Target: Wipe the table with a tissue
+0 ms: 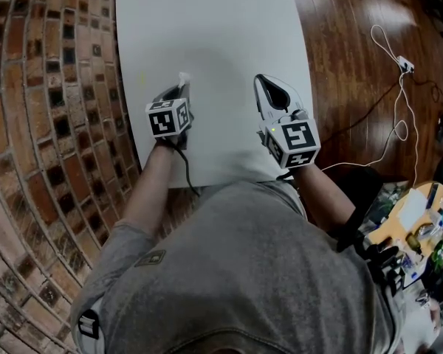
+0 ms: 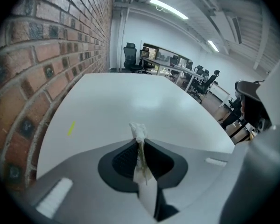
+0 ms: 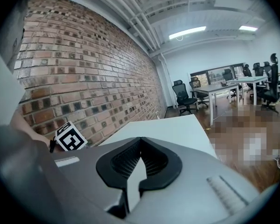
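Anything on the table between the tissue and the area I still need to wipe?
Nothing visible does. The left claw is shut on the tissue, and the table ahead is bare except for a small yellow mark near its left edge. The right claw is off to the side.

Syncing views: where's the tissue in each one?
Head view: tissue sticks out of the left gripper, left of centre.
Left gripper view: tissue at centre, clamped between the jaws.
Right gripper view: not in it.
Shared landmark: the white table beside the brick wall.
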